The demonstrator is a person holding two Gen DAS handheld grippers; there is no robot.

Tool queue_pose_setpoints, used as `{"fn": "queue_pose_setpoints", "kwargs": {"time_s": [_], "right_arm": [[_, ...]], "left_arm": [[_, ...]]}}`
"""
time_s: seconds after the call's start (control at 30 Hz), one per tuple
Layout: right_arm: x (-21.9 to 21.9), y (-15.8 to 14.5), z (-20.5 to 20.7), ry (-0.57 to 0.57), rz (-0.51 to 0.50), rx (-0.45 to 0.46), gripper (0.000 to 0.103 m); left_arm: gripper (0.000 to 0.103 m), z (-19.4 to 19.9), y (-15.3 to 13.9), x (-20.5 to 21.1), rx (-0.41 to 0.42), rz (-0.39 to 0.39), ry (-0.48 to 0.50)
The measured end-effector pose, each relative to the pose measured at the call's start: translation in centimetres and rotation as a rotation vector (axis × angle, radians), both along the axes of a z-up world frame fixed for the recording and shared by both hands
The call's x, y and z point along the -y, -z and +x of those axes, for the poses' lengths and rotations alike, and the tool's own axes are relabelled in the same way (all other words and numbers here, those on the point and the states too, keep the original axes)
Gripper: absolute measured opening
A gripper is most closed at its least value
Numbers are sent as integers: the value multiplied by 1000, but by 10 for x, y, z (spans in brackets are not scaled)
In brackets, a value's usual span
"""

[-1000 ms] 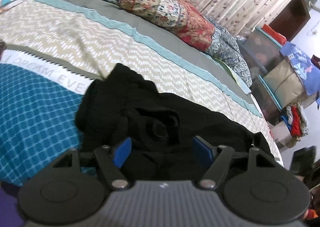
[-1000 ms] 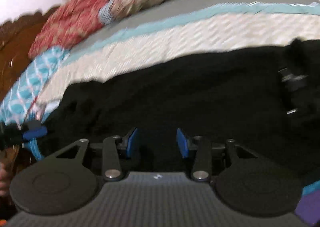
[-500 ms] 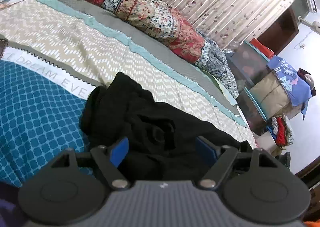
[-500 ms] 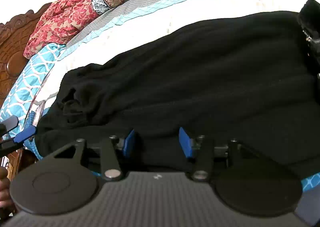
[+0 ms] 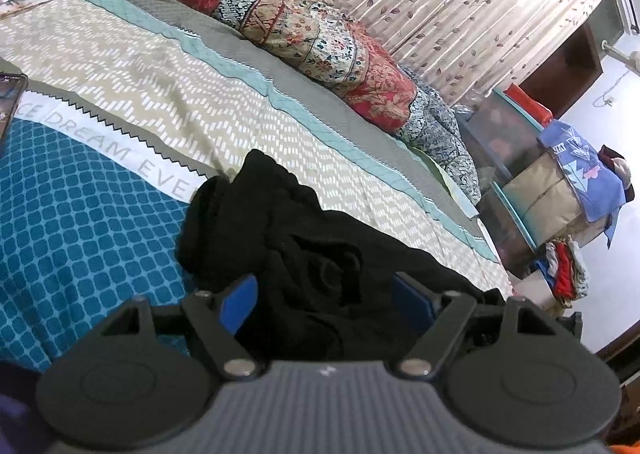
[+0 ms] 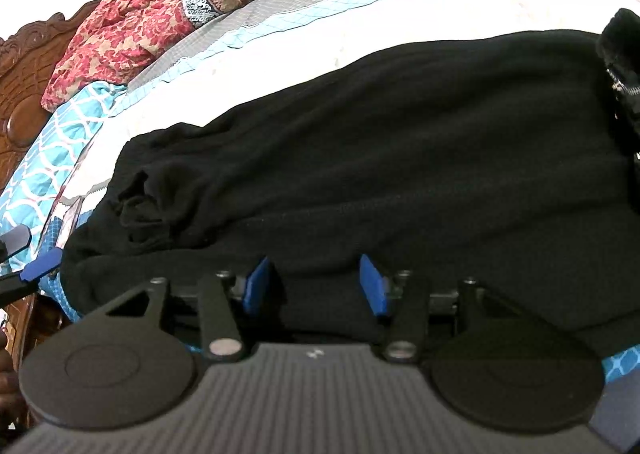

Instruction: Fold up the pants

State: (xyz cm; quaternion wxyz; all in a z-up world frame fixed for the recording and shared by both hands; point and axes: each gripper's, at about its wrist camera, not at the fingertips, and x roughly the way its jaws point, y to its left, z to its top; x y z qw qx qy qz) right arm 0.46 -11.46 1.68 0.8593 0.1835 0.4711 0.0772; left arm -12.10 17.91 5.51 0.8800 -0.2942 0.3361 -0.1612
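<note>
A: Black pants (image 6: 400, 126) lie across the bed (image 5: 160, 86), one end bunched beside the left gripper (image 5: 324, 304).

B: Soft, light, floppy, probably. Both grippers' fingers stand parted, gripping nothing; the right gripper (image 6: 316, 286) should pinch the near edge.

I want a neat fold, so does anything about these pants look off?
Yes. One end of the black pants is bunched into a rumpled heap on the bedspread, while the rest lies flat. It needs smoothing first.
</note>
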Motion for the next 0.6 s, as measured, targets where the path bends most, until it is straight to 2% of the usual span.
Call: {"fn": "queue_pose_setpoints", "kwargs": {"time_s": [0.6], "right_arm": [[0,0,1,1,3,-10,59]], "left_arm": [[76,-1,7,-13,-33,-4,-39]]}}
